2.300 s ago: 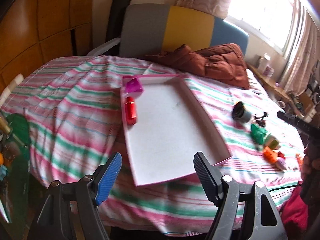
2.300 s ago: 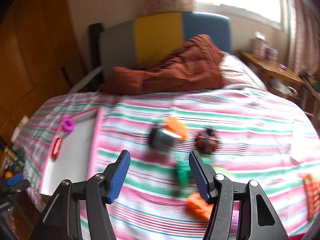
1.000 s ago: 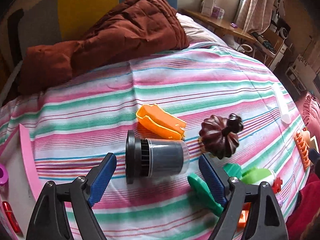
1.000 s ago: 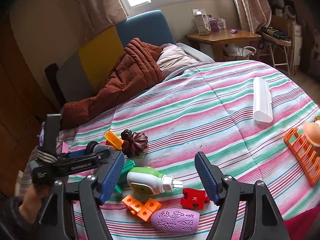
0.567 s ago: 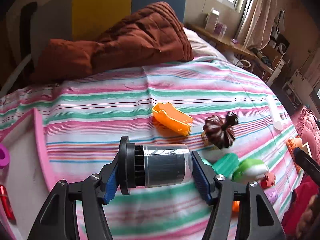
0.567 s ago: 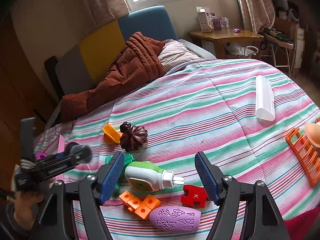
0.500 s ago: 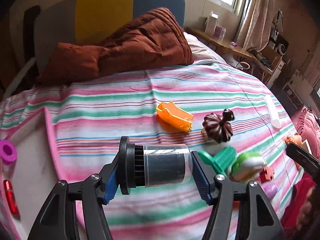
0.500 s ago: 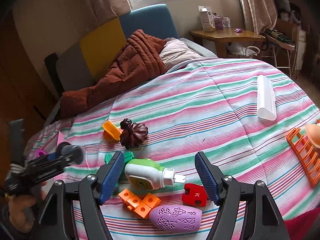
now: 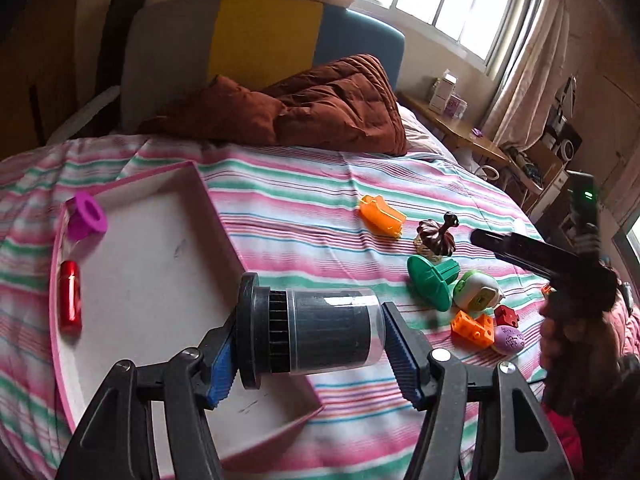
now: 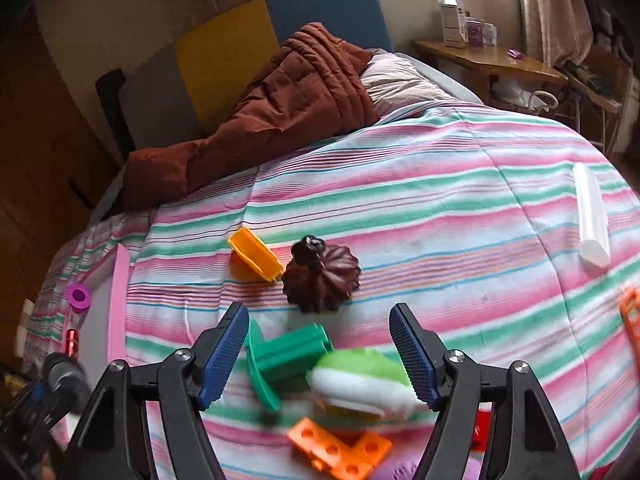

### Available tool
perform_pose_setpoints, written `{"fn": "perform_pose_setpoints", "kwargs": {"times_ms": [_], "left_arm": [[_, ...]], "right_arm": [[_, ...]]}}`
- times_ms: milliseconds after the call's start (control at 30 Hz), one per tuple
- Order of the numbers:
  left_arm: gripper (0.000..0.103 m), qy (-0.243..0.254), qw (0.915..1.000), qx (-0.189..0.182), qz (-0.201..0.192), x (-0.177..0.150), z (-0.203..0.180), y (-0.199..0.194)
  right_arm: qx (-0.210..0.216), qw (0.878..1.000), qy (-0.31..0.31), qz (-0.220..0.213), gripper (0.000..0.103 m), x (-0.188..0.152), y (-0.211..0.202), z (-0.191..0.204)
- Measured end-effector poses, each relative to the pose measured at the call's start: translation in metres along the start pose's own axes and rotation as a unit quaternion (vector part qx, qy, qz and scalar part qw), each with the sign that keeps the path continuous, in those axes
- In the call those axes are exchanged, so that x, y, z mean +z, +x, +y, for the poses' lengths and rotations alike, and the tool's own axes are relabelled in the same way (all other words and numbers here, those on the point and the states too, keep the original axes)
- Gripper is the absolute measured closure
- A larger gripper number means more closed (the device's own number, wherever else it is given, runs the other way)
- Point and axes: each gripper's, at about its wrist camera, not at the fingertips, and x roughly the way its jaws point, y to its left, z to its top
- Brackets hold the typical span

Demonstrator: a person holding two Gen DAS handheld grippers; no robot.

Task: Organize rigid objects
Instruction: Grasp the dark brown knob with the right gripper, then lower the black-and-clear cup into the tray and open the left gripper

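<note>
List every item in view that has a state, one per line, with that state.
Left gripper: shut on the black ribbed cylinder with clear cap, held sideways above the tray.
Right gripper: open, empty, over the toys.
Pink-rimmed white tray: holds two things.
Red metallic cylinder: lying flat in tray.
Magenta plastic ring: in tray's far corner.

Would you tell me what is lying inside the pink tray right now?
Inside the pink tray lie a purple ring and a red cylinder. The left gripper and its black canister cover part of the tray floor.
</note>
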Motion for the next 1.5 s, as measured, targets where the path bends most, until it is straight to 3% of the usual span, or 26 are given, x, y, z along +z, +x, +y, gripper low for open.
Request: {"fn": "perform_pose_setpoints", "kwargs": {"times_ms": [233, 300, 333, 567, 867, 1067, 1267, 1500], "left_arm": [[0.038, -0.03, 0.9994, 0.005, -0.013, -0.01, 0.024, -0.022], [0.038, -0.037, 0.9992, 0.006, -0.015, -0.012, 0.03, -0.026], [0.038, -0.04, 0.9991, 0.005, -0.016, -0.014, 0.033, -0.028], [0.038, -0.044, 0.9985, 0.018, -0.027, -0.02, 0.045, -0.042], [0.038, -0.048, 0.9965, 0.053, -0.044, -0.028, 0.06, -0.063], [0.038, -0.053, 0.9947, 0.075, -0.046, -0.04, 0.067, -0.075], [0.038, -0.052, 0.9934, 0.093, -0.043, -0.052, 0.071, -0.083], [0.038, -0.053, 0.9926, 0.103, -0.039, -0.061, 0.073, -0.088]], "right_arm": [[-0.043, 0.999, -0.019, 0.02, 0.049, 0.025, 0.047, 0.015], [-0.055, 0.998, -0.018, 0.033, 0.076, 0.029, 0.061, 0.015], [-0.068, 0.997, -0.028, 0.023, 0.08, 0.03, 0.063, 0.017], [-0.08, 0.995, -0.063, -0.009, 0.081, 0.033, 0.04, 0.034], [-0.016, 0.988, -0.143, -0.05, 0.081, 0.009, -0.026, 0.088], [0.027, 0.98, -0.194, -0.025, 0.081, -0.038, -0.04, 0.114], [0.034, 0.977, -0.211, 0.007, 0.081, -0.078, -0.034, 0.117], [0.03, 0.978, -0.207, 0.017, 0.081, -0.096, -0.027, 0.106]]}}
